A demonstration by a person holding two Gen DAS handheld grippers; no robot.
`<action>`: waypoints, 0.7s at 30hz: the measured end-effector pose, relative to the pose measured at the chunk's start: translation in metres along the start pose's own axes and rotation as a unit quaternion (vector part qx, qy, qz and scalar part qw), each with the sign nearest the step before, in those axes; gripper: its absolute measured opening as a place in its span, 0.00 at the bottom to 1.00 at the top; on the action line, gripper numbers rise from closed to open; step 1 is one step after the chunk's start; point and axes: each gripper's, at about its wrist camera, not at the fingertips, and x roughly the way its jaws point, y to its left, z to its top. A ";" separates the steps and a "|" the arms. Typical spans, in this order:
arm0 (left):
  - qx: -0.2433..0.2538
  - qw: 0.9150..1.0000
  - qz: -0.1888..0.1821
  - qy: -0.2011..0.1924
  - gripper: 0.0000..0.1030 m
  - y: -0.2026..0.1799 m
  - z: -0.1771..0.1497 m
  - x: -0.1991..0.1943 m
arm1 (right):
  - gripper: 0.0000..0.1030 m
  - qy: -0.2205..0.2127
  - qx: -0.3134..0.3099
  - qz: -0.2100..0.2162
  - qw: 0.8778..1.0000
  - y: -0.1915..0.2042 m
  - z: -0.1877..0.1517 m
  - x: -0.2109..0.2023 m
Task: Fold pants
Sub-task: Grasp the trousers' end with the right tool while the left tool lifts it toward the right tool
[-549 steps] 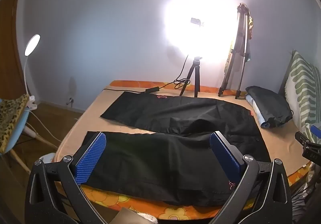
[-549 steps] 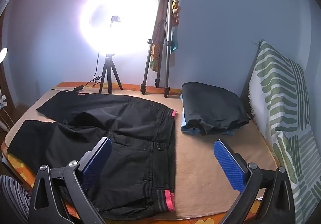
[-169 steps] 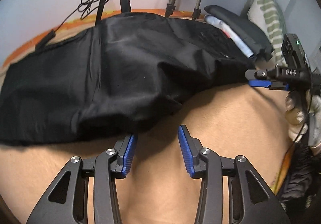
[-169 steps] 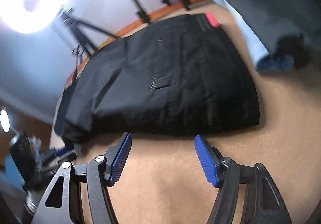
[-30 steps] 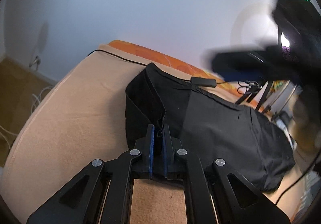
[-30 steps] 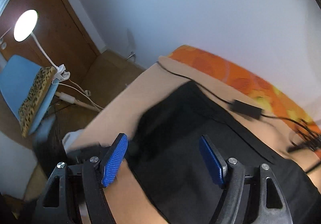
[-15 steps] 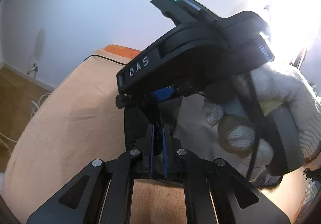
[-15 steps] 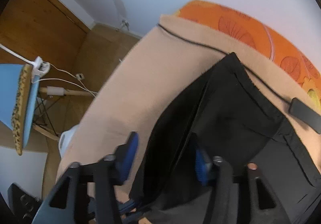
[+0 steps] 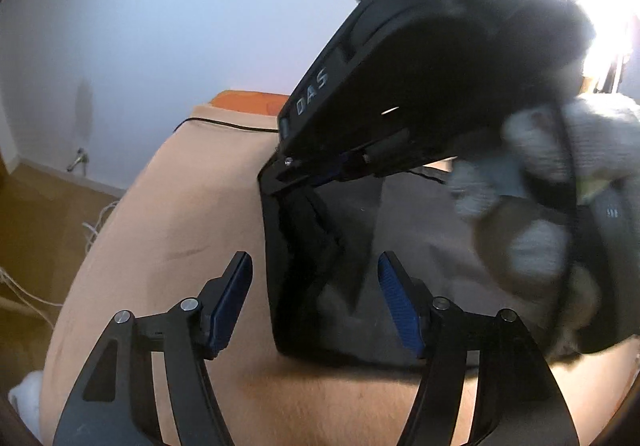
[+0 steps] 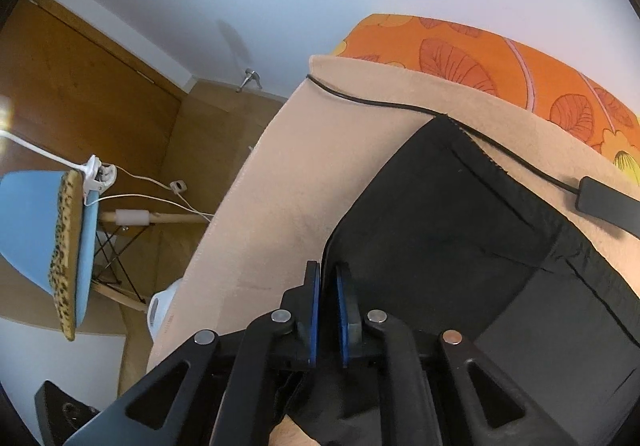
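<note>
The only readable writing is "DAS", in pale letters on the black body of the right claw, seen from the left wrist view as it crosses the upper right of the frame, held by a hand in a white knit glove.

The black pants lie flat on the beige blanket of the bed, their long axis running from the hem end at the near left away toward the far right. The hem edge faces the bed's left end, close to a black cable with an inline box that runs along the far edge, beside the orange floral sheet.

The left claw is released, blue pads spread wide on either side of the pants' near hem corner; half a second ago it was clenched on that cloth. The right claw is now clenched on the hem edge, pads nearly together with black fabric between them, where a moment earlier they stood apart.

On the floor at far left stands a blue chair with a leopard-print cushion.
</note>
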 end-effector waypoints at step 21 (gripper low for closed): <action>0.001 0.999 -0.030 -0.011 0.06 0.000 -0.004 -0.010 | 0.35 0.012 -0.021 -0.040 0.999 0.003 0.008 0.006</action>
